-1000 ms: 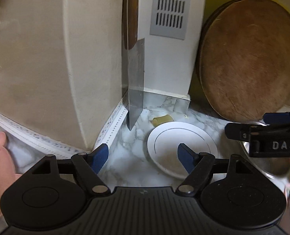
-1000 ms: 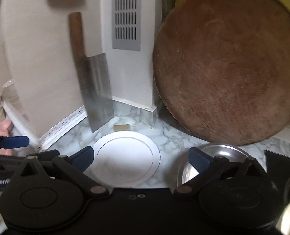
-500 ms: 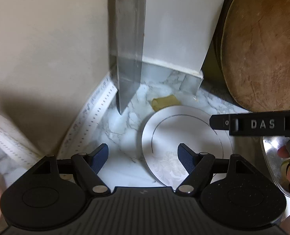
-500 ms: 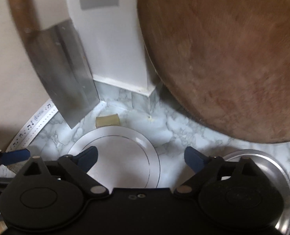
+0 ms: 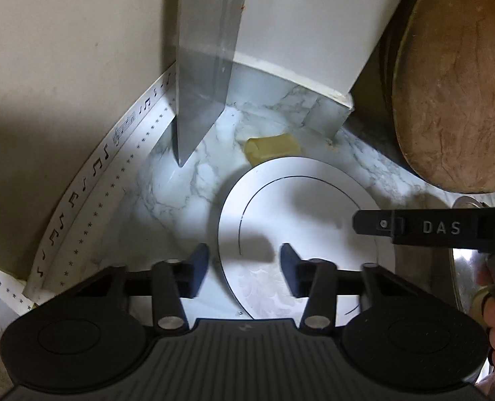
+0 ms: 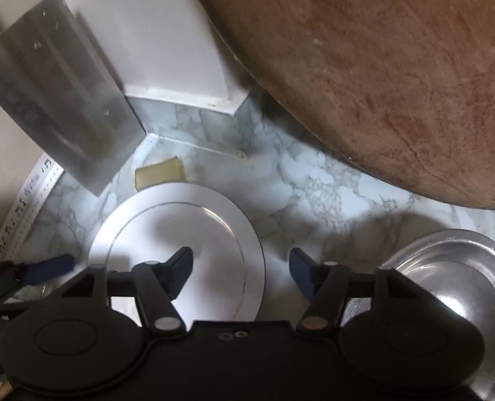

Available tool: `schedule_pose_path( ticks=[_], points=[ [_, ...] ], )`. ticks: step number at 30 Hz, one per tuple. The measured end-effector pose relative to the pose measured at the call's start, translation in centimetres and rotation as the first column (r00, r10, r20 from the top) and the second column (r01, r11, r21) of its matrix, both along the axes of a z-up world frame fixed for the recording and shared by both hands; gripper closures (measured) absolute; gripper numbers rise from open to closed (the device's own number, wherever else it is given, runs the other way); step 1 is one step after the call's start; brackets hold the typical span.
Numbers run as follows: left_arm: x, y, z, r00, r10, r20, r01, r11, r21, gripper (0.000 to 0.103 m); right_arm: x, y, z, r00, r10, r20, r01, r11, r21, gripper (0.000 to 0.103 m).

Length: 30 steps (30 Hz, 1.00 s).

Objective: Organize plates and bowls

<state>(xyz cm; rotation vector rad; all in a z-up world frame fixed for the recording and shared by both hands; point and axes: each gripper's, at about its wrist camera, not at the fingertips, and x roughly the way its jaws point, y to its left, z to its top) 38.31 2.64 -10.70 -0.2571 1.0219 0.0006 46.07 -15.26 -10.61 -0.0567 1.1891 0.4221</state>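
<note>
Marble-patterned countertop, glossy, veined grey on white. Flat round white plate lying in the corner, smooth glaze, thin dark ring inset from the rim, faint embossed floral relief on the near edge in the left wrist view. Just beyond it, a small yellowish rectangular scrap. Brushed steel cleaver blade hanging upright against the beige wall, lower corner close to the counter. Thick round wooden chopping board, coarse and cracked, leaning against the wall. Shallow shiny metal bowl right of the plate, apart from it.

Left gripper half spread, just been closing, straddling the plate's left rim, pads not pressing. Right gripper likewise half spread, just been closing, bracketing the plate's right rim without contact
</note>
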Motion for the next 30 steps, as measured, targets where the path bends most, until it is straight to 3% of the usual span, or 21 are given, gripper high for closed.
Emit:
schedule_pose_path(
  ticks=[10,16,30],
  points=[
    [0.3,1.3,-0.7,0.999,0.052,-0.003,-0.052,0.994,-0.091,0.084,-0.1,-0.2,0.0,1.000,0.005,-0.008,-0.005,1.000,0.020,0.068],
    [-0.2,1.7,-0.7,0.998,0.065,0.010,-0.063,0.993,-0.095,0.087,-0.3,-0.6,0.0,1.000,-0.020,0.002,0.020,1.000,0.015,0.084],
    [-2.9,2.0,1.3,0.996,0.067,0.061,-0.060,0.991,-0.119,0.089,-2.5,-1.3,1.7,0.999,-0.033,0.039,0.033,0.999,0.013,0.091]
  ],
)
